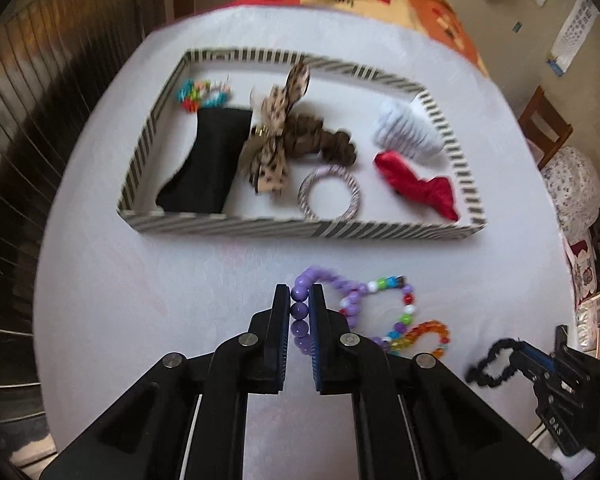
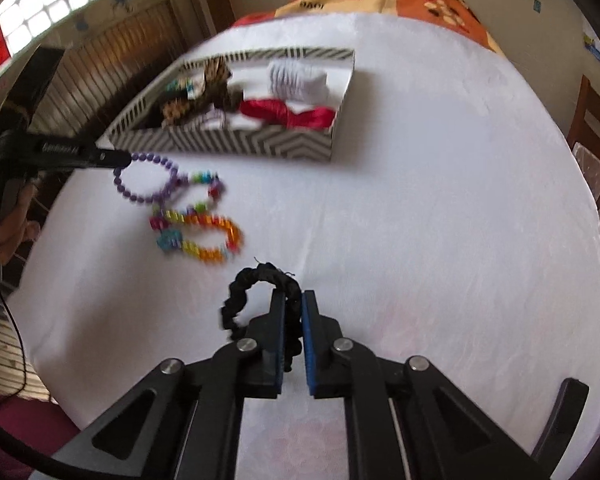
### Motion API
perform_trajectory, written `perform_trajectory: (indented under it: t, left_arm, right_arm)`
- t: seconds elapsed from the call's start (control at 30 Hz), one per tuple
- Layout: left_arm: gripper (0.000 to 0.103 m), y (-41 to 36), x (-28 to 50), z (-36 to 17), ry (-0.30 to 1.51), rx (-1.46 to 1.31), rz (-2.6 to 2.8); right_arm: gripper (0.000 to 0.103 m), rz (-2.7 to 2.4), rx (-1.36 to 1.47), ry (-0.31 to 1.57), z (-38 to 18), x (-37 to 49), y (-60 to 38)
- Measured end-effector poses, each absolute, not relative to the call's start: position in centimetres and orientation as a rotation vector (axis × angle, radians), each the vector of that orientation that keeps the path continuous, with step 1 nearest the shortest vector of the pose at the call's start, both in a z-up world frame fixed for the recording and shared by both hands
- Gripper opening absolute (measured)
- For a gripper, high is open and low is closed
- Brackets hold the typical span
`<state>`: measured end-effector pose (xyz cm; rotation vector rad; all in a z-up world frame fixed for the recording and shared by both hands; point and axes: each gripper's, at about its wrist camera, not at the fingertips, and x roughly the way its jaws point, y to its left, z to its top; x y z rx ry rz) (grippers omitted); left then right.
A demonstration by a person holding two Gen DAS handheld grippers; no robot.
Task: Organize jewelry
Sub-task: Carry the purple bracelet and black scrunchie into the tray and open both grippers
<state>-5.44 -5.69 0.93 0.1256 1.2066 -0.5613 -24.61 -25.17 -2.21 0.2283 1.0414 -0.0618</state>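
Both tongs are clamped: left gripper (image 1: 300, 316) on the purple bead bracelet (image 1: 324, 280), right gripper (image 2: 294, 312) on the black scrunchie (image 2: 256, 280). Several pieces already fill the striped box (image 1: 260, 228) (far half of the table); two multicoloured bracelets (image 1: 412, 320) remain near its front edge.

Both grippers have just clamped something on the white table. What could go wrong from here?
1. The left hand-held gripper pinches the purple bead bracelet, which seems to overlap the multicoloured bracelet; lifting may drag that along.
2. The right hand-held gripper grips the black scrunchie by one edge; it may slip before reaching the striped box.
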Motion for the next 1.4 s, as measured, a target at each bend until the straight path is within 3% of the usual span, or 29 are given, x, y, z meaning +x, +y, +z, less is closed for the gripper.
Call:
perform_trajectory:
  t: [0.53,1.4]
  left_arm:
    - [0.000,-7.8,-2.5,9.5,1.035,0.173,-0.556]
    - [0.000,-19.5,6.2,6.9,1.046,0.308,-0.499]
  right_arm:
    - [0.008,-0.045,0.213,0.925,3.0,-17.8,-27.1]
    - [0.008,-0.022,0.152,0.904,3.9,-0.9,-34.5]
